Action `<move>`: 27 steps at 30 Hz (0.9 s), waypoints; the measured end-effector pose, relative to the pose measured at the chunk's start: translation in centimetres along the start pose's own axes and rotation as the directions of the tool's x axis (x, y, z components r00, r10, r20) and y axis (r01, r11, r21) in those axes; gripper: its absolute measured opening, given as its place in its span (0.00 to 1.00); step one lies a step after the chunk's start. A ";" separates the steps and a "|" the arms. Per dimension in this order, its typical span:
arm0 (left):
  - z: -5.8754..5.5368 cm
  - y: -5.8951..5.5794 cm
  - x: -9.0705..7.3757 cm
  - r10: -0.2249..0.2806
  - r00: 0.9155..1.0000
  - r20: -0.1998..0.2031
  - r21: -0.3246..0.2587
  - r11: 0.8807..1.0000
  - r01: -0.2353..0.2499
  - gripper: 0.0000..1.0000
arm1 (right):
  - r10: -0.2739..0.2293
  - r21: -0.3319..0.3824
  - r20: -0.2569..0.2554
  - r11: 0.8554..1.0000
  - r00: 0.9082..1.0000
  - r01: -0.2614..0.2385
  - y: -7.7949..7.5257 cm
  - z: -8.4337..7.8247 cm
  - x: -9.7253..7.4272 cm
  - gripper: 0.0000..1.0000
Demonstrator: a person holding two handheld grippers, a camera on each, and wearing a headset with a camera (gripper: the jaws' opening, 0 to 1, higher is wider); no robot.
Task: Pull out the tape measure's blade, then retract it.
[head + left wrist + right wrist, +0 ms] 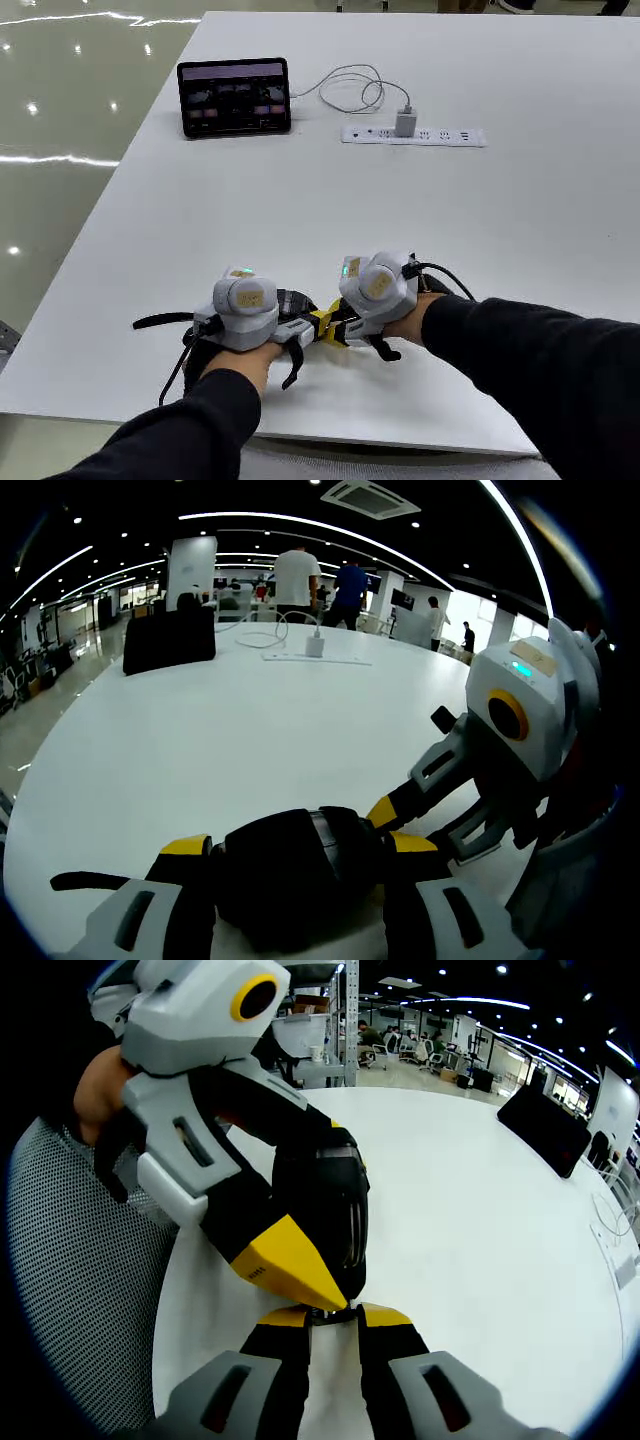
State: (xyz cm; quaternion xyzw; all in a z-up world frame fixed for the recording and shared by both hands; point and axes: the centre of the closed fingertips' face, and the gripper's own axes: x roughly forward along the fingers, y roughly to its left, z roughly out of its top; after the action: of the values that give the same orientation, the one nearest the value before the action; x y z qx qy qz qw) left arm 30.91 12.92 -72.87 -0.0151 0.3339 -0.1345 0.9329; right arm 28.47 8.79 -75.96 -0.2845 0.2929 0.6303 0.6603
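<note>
Head view: forearms converge low over table [450, 200]; left claw [298, 846] clamps tape measure [300, 885], right claw [334, 1316] pinches blade tip [322, 1312].

The black rounded tape measure [300, 865] is near the table's [400, 200] edge.

Bright, even overhead light falls on the scene in the head view. The white desk [480, 210] is close to washed out, with only faint, soft-edged shadows near its near edge. The glossy floor [50, 200] on the left carries glare streaks and spots from ceiling lamps. That picture is sharp throughout.

In the left gripper view, fisheye distortion bends the ceiling light strips [300, 520] into arcs and stretches whatever sits at the edges. The black tape measure [300, 870], very near the lens, is dark, low in detail and slightly soft.

In the right gripper view the desk glows white, the far hall is small and curved, and a soft shadow lies beneath the tape measure.
</note>
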 end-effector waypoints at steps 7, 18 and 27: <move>-0.2 0.2 0.0 -0.016 1.000 -0.024 -0.020 1.000 0.015 0.67 | -0.031 -0.014 0.013 0.999 0.999 0.031 -0.4 0.1 -0.2 0.23; 1.4 0.2 -0.1 -0.030 0.998 0.048 -0.102 0.994 0.035 1.00 | -0.056 0.112 0.009 0.992 0.998 0.054 -1.4 -0.2 -1.3 0.48; 2.2 1.2 -0.6 -0.051 0.997 0.053 -0.076 0.996 0.055 1.00 | -0.073 0.178 0.058 0.982 0.996 0.062 -1.7 -0.4 -3.1 0.62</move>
State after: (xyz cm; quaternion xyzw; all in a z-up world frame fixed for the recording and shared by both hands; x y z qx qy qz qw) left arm 32.11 14.12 -70.90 -0.0636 0.3147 -0.1459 0.9358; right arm 30.05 6.38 -73.90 -0.2146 0.3162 0.5881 0.7128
